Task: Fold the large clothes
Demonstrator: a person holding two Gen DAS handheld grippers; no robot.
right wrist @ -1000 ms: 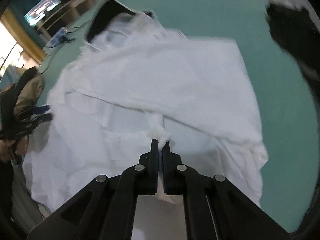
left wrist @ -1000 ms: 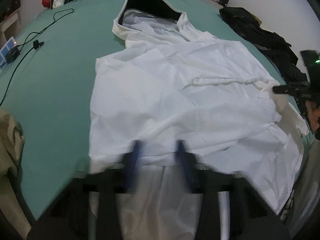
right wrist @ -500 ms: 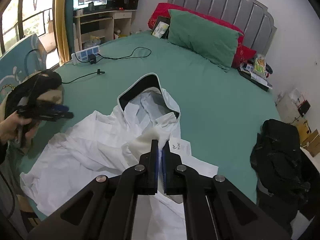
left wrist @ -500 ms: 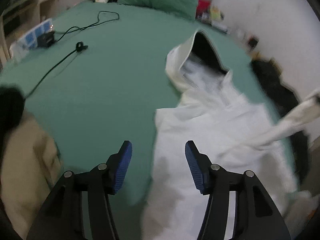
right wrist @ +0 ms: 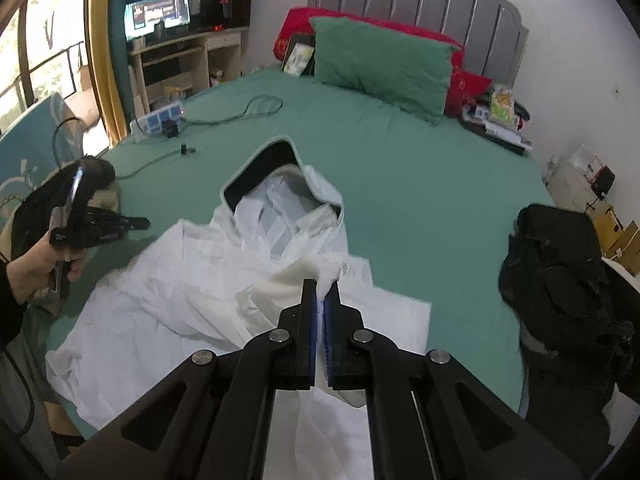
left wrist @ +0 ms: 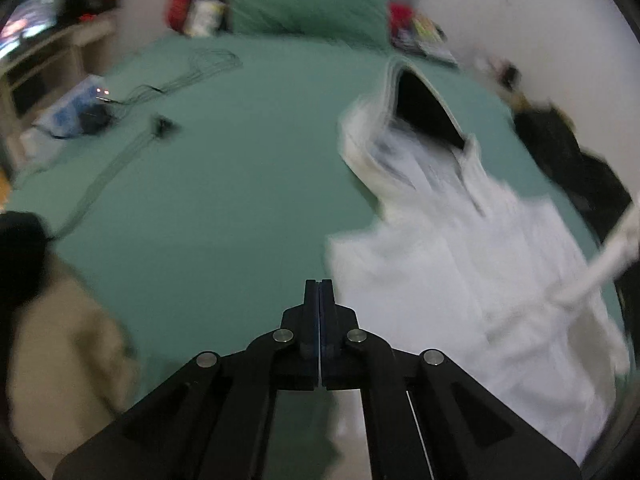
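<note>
Green bed sheet [right wrist: 420, 184] across almost the whole right wrist frame, grey headboard [right wrist: 420, 4] at the upper middle. White hooded garment [right wrist: 192, 292] spread on the sheet from the middle to the lower left, dark-lined hood [right wrist: 276, 160] open toward the pillows; in the left wrist view the same garment over the right half, blurred. Black clothing pile [right wrist: 560, 280] at the right edge, well apart from the white garment. Green pillow [right wrist: 380, 68] at the upper middle, red pillow [right wrist: 400, 34] behind it. Beige cloth [left wrist: 64, 340] at the lower left of the left wrist frame. Desk with monitor [right wrist: 158, 10] at the upper left. Power strip [right wrist: 158, 120] and thin cable [right wrist: 256, 106] on the sheet, left of middle. Right gripper [right wrist: 320, 292] at the lower middle, closed on a bunched fold of the white garment, lifted off the sheet. Left gripper [left wrist: 319, 290] fully closed with nothing between the fingers, over bare sheet just beside the garment's left edge; seen also at the left edge of the right wrist frame, held in a hand [right wrist: 36, 268].
</note>
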